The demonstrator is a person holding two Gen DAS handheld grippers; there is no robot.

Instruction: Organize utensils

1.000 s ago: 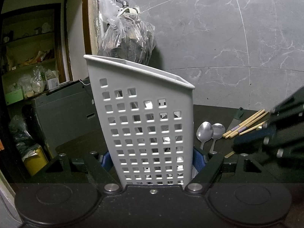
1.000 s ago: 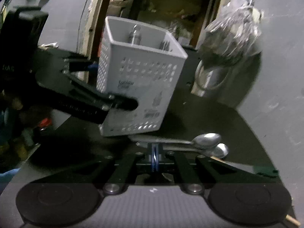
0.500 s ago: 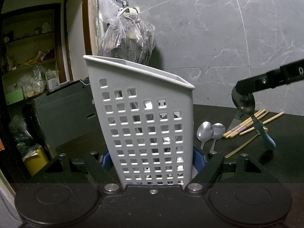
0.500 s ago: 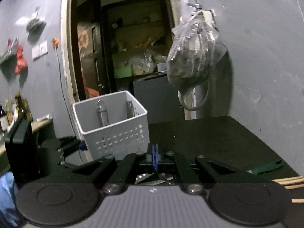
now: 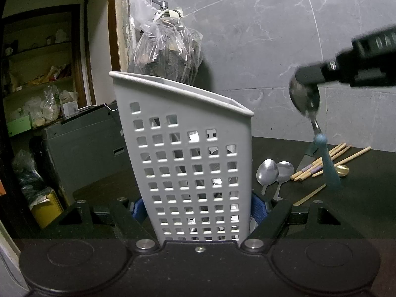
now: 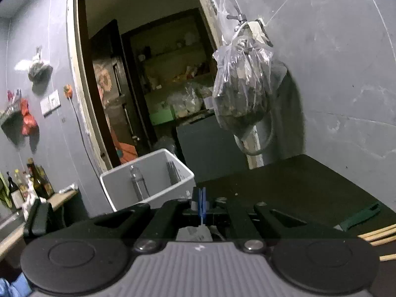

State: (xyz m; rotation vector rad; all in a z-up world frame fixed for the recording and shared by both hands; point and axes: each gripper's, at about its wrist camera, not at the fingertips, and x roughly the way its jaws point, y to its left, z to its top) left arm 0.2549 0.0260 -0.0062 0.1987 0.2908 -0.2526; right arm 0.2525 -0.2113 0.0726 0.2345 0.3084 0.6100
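At frame centre the left gripper (image 5: 196, 205) clamps the white perforated caddy (image 5: 188, 158) steady on the dark counter (image 5: 358, 198), while at upper right the right gripper (image 5: 305, 79), pinched on a blue-handled spoon (image 5: 321, 148), hangs it handle-down, apparently bound for the caddy.

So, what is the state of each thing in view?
Caddy: upright, clamped by left gripper.
Blue-handled spoon: in the air, bowl up, held by right gripper.
Two spoons: lying on table.
Chopsticks: lying loose on table.
Bag: hanging on wall.
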